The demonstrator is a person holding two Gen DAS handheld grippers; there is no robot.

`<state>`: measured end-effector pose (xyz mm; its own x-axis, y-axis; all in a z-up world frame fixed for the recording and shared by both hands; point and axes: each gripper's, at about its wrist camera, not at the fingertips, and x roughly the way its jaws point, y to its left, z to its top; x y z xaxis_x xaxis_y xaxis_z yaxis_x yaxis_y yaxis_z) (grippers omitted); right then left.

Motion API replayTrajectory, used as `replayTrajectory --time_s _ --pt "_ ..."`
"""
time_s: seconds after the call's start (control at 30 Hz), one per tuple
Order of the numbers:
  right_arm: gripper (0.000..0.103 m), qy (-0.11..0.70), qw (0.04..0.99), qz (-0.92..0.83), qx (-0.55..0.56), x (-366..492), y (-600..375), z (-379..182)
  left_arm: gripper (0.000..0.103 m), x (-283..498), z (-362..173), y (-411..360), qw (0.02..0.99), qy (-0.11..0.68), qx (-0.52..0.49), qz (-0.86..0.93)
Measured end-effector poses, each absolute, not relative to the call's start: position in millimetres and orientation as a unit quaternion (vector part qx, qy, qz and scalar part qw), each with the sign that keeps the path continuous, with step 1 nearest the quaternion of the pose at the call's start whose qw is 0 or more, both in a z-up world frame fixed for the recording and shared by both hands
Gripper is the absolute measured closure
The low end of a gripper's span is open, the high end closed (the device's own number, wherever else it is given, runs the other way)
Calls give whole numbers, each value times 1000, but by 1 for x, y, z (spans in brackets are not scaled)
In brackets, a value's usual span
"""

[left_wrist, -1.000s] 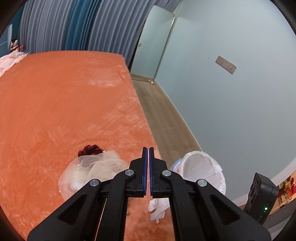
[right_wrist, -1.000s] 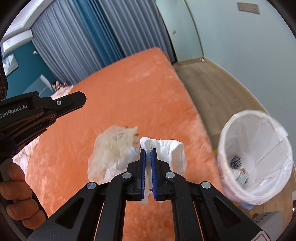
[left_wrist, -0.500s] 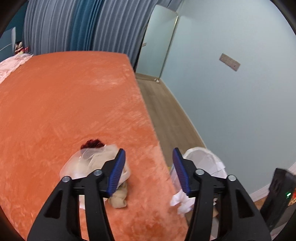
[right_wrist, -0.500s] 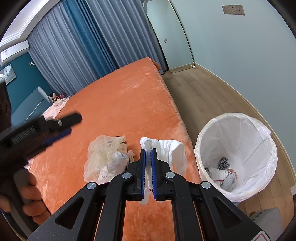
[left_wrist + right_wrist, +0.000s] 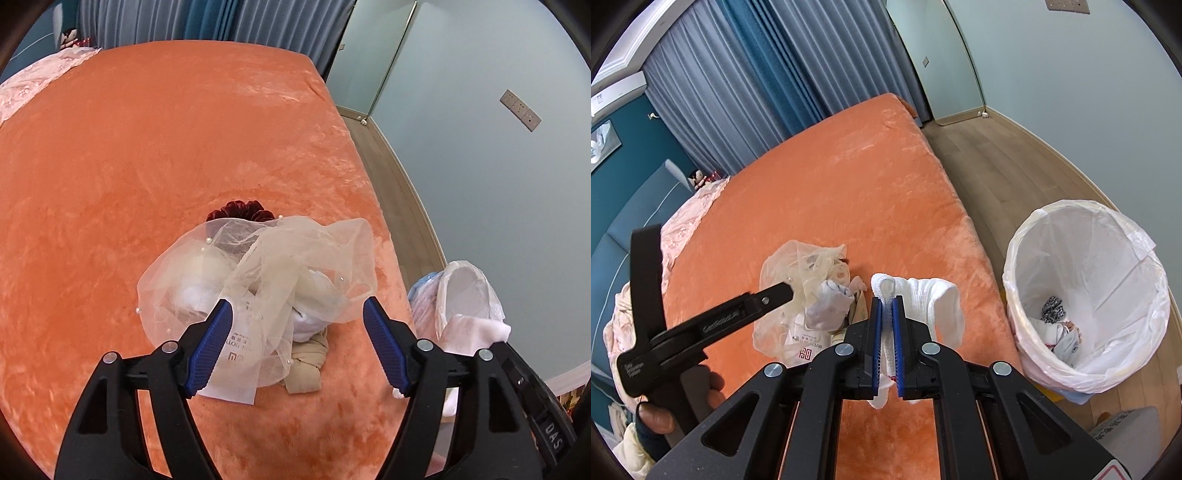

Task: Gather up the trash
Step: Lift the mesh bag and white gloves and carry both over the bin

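On the orange bed [image 5: 147, 155] a heap of trash [image 5: 258, 280] lay near the right edge — sheer cream netting over white bundles, a printed white label, a knotted beige piece at its near side and a dark red ruffle behind it. The left tongs [image 5: 297, 341] hung over the heap's near part, jaws wide apart and just having opened further, blue pads on either side of the netting and pressing on nothing; the right wrist view showed them held by a hand [image 5: 657, 417] at lower left. Further right, the right tongs [image 5: 886, 332] were clamped shut on a white knitted cloth [image 5: 931, 299], which draped over the bed's edge. Right of the bed, on the wooden floor [image 5: 990, 173], stood the white-lined trash bin [image 5: 1086, 295] — a few crumpled scraps already lay at its bottom
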<state>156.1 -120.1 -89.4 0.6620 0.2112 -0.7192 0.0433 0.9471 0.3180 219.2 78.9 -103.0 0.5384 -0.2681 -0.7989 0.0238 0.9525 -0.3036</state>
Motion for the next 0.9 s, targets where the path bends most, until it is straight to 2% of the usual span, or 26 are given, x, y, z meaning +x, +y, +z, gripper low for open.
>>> replayTrajectory --time_s 0.13,0.2,0.23,0.3,0.37,0.57,0.9 --pt "97 414 896 48 152 160 -115 -93 37 230 -108 78 868 473 -128 -83" --pt "97 416 895 48 152 161 -114 -95 59 236 -112 76 864 479 -128 -90" --pt "97 417 895 48 152 161 -114 -95 66 238 -114 75 862 482 -128 -94" --pt "97 418 895 48 151 162 -114 -96 93 240 -116 73 858 487 -128 -102" --pt "97 418 895 48 150 161 -113 -95 99 240 -114 72 859 485 -126 -106" --pt "97 407 900 48 151 159 -115 -84 102 234 -81 70 873 455 -128 -120" --pt "97 355 921 43 153 147 -133 -29 102 218 31 32 901 368 -126 -190"
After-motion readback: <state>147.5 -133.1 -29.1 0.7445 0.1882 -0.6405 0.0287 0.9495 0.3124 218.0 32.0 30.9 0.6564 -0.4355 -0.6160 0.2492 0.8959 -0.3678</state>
